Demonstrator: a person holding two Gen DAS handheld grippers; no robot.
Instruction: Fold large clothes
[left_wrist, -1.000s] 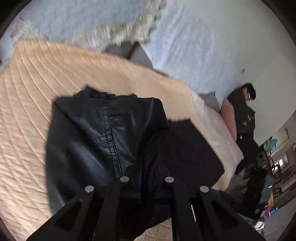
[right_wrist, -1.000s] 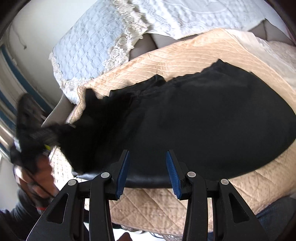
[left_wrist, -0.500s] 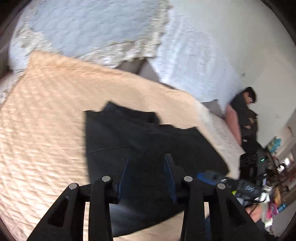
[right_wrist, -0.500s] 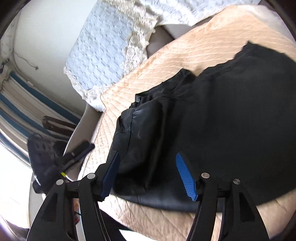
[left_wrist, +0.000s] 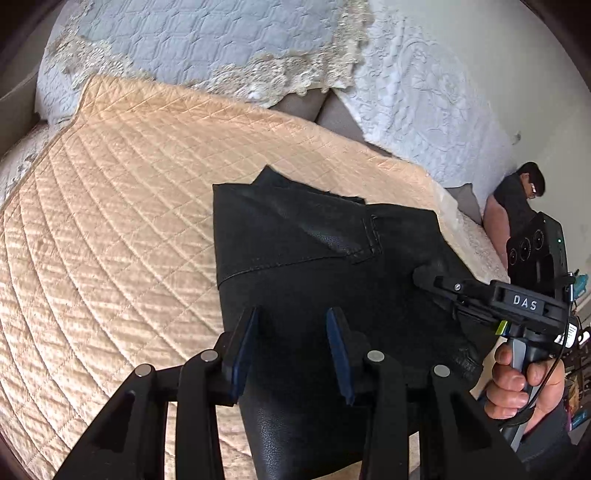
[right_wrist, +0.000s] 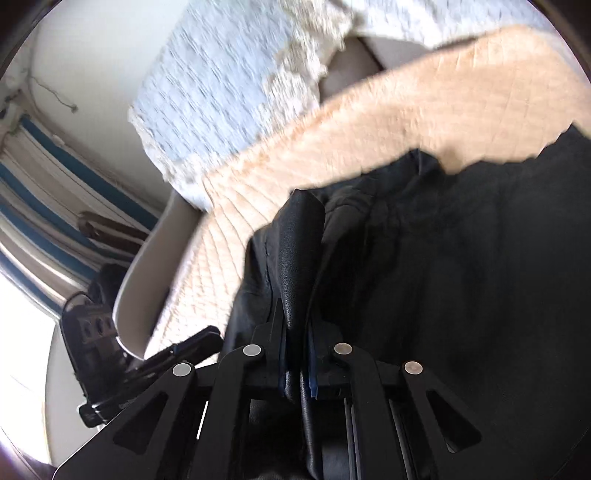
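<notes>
A black leather garment lies partly folded on a peach quilted bed cover. My left gripper is open and empty, hovering over the garment's near part. The right gripper shows at the garment's right edge, held by a hand. In the right wrist view the right gripper is shut on a raised fold of the black leather garment, and the left gripper shows at the lower left.
White lace-edged quilted pillows lie at the head of the bed. A person in dark clothes sits at the far right. A chair and a striped curtain stand beside the bed.
My left gripper let go of the garment, opened and drew back. My right gripper went from open above the garment to shut on a fold of it.
</notes>
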